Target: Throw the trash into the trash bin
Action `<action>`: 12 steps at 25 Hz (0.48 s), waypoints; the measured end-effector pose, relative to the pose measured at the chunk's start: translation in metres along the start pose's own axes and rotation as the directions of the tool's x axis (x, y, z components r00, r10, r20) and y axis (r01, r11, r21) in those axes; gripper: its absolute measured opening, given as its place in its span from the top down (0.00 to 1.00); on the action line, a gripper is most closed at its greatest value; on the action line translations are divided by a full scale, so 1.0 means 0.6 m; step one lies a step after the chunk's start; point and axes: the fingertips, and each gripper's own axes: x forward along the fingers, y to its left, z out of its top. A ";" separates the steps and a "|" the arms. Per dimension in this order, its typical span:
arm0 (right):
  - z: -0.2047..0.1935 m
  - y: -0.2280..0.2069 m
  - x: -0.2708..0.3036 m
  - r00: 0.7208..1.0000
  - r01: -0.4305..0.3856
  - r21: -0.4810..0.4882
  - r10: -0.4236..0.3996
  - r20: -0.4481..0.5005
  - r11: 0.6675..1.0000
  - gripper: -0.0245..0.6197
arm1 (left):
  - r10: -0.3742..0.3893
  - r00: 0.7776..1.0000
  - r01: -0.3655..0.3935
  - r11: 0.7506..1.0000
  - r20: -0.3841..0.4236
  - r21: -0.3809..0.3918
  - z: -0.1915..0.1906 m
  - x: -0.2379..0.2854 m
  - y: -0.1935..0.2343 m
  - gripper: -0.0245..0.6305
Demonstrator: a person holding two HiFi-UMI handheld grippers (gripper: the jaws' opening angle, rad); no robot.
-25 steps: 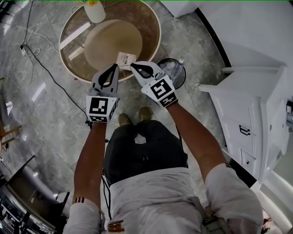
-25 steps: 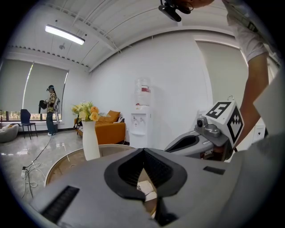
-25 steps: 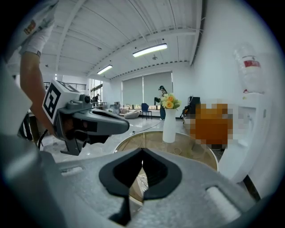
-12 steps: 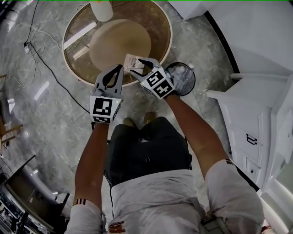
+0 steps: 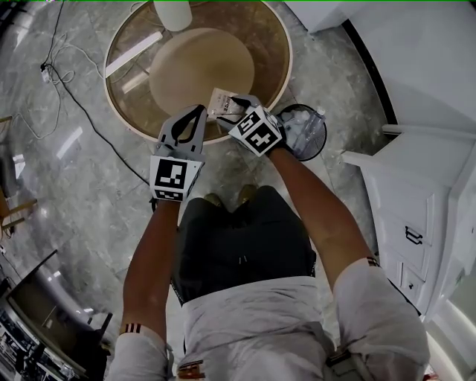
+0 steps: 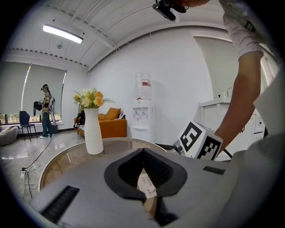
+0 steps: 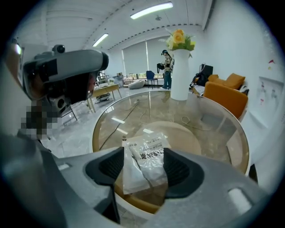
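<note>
One packet (image 5: 219, 99) on table (image 5: 130, 97), vase (image 5: 172, 10), bin (image 5: 322, 145) beside

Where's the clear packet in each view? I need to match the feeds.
Head view: packet upper centre, on the round table's near rim.
Left gripper view: packet bottom centre, partly hidden.
Right gripper view: packet lower centre, at the rim.
Shared landmark: white vase on that table.

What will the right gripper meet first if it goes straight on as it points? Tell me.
The white packet, most likely: it lies at the near edge of the glass table, between the jaws of the right gripper, which have just been opening and do not press on it. Depth is unclear.
</note>
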 end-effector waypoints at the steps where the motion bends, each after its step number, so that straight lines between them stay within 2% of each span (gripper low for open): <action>1: -0.003 0.000 0.002 1.000 0.003 -0.003 -0.003 -0.007 1.000 0.55 | 0.000 1.000 0.000 1.000 0.001 0.000 0.000 0.001 0.001 0.96; 8: -0.008 -0.003 0.005 0.999 0.047 0.009 -0.047 0.001 0.999 0.57 | -0.003 1.000 0.003 1.000 -0.001 -0.016 -0.002 -0.001 0.002 0.96; 12: -0.006 -0.001 0.006 0.998 0.063 0.007 -0.063 0.008 0.998 0.61 | -0.008 1.000 0.008 0.999 -0.012 -0.040 -0.005 -0.003 0.003 0.96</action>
